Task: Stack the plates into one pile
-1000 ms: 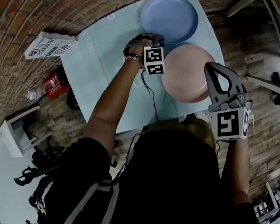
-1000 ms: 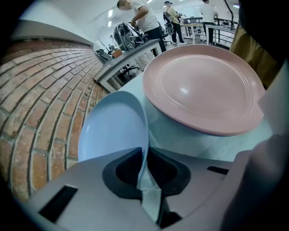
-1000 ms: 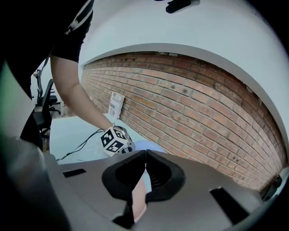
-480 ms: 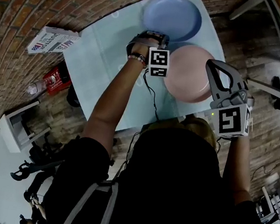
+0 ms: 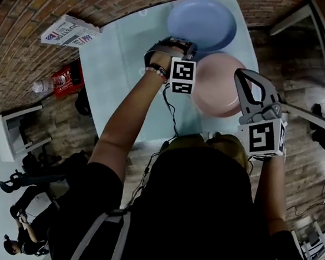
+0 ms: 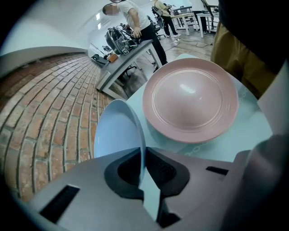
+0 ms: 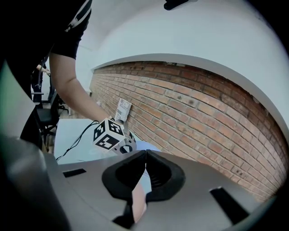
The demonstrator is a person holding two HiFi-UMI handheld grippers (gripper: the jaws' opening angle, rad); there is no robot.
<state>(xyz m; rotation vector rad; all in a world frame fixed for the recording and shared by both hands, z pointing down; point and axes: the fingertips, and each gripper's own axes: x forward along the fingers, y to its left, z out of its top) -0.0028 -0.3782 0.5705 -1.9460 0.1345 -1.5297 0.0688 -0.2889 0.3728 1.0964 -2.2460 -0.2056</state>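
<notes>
Rim of blue plate (image 6: 118, 131) clamped by left gripper (image 6: 144, 155), just closed on it, plate tilted up; ready for carrying onto pink plate (image 6: 192, 97). Right gripper (image 7: 145, 155) clenched, holding nothing.

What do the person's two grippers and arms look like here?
The left gripper and right gripper have grey moulded bodies with black jaw pads. Each carries a white cube of black square markers. A black cable hangs from the left one. Short black sleeves; beaded bracelet on the left wrist.
</notes>
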